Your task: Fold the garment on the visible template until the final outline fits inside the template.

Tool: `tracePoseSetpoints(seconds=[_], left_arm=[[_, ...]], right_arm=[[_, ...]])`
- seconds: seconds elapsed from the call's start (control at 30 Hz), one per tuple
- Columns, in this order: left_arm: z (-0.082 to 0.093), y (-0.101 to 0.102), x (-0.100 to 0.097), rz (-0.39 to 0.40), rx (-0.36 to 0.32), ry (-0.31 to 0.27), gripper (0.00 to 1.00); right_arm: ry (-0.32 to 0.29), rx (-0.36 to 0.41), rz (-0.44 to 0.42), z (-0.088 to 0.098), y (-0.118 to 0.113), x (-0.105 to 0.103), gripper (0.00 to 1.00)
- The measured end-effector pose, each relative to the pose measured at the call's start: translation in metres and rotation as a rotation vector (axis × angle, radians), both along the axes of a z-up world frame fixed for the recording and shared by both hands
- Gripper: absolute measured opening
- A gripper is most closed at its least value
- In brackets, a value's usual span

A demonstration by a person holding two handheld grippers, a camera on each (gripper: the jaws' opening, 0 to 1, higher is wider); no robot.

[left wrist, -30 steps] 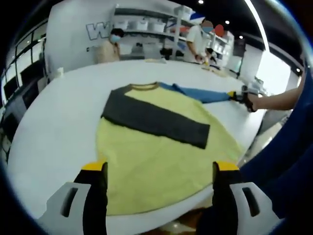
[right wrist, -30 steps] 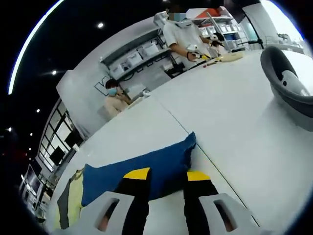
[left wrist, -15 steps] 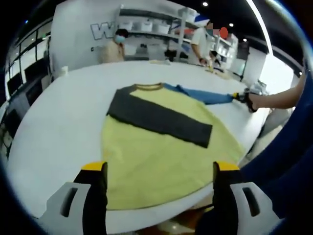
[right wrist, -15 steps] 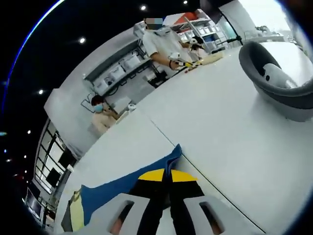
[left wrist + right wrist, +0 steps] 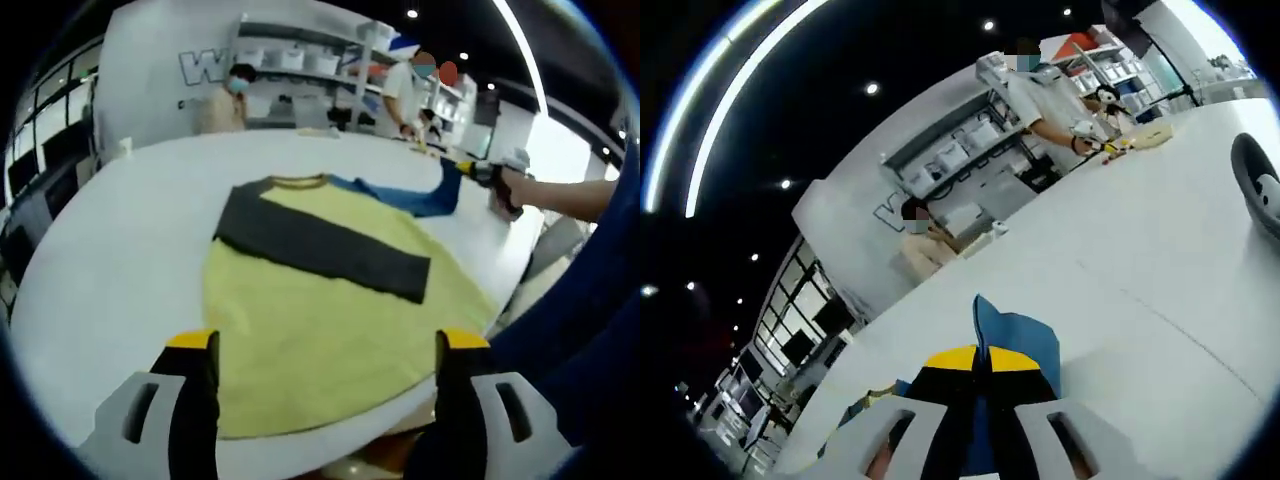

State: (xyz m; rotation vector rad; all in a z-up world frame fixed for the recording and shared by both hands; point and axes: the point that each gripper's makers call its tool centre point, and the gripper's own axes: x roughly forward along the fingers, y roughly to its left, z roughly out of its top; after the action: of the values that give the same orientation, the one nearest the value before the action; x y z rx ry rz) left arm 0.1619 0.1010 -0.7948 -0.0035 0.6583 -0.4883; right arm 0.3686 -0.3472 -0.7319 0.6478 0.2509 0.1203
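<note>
Garment (image 5: 320,310): long-sleeved shirt, pale yellow body, lying flat on the white worktop (image 5: 110,260). Hem toward the near worktop edge, neckline with an ochre collar band (image 5: 295,180) toward the far side. The yellow panel lies smooth, with only faint creases.

Dark grey sleeve (image 5: 320,245) is folded across the chest as a straight diagonal band, running from the shoulder on the view's left down to a squared cuff near the right edge of the body. It lies flat on the yellow fabric.

Blue sleeve (image 5: 405,195) extends from the other shoulder, away from the body. Its cuff end is lifted off the worktop and rises to the right gripper (image 5: 478,172), held in the person's hand (image 5: 508,190).

In the right gripper view, the right gripper (image 5: 978,358) has its yellow-tipped fingers pressed together on the blue sleeve (image 5: 1015,345); the fabric stands up between and above the tips as a peaked fold, clear of the worktop (image 5: 1140,330).

Left gripper (image 5: 325,345): fingers set wide apart, holding nothing, hovering over the near edge of the worktop at the hem of the garment.

Background: two people at the far side of the room, in front of shelving.
</note>
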Motion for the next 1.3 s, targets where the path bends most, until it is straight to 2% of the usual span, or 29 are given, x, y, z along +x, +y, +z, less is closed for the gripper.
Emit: tracePoseSetpoints(seconds=[0.1,0.23,0.4,0.57,0.87,0.97,1.1,1.2,1.3], left_arm=[[0.003,0.003,-0.002,-0.005,-0.009,-0.006,0.87],[0.001,0.012,-0.006,-0.019,-0.018,-0.004,0.87],[0.003,0.022,-0.011,-0.039,-0.023,-0.002,0.86],[0.003,0.035,-0.012,-0.046,-0.032,-0.014,0.87],[0.001,0.051,-0.015,-0.057,-0.042,-0.019,0.86],[0.001,0.052,-0.015,-0.055,-0.047,-0.019,0.86],[0.001,0.052,-0.014,-0.057,-0.055,-0.022,0.86],[0.0,0.052,-0.014,-0.059,-0.059,-0.023,0.86],[-0.001,0.051,-0.016,-0.06,-0.066,-0.019,0.86]], right_arm=[[-0.002,-0.039,0.068,0.006,0.026,0.001,0.0],[-0.024,-0.022,0.133,0.024,0.072,0.002,0.0],[-0.035,-0.029,0.193,0.031,0.113,-0.001,0.0],[-0.017,-0.049,0.23,0.028,0.139,-0.004,0.0],[-0.013,-0.028,0.299,0.025,0.202,-0.015,0.0],[-0.013,-0.016,0.333,0.024,0.225,-0.019,0.0],[-0.008,-0.008,0.37,0.021,0.245,-0.024,0.0],[-0.007,0.003,0.394,0.024,0.271,-0.036,0.0],[-0.005,0.015,0.42,0.023,0.285,-0.044,0.0]])
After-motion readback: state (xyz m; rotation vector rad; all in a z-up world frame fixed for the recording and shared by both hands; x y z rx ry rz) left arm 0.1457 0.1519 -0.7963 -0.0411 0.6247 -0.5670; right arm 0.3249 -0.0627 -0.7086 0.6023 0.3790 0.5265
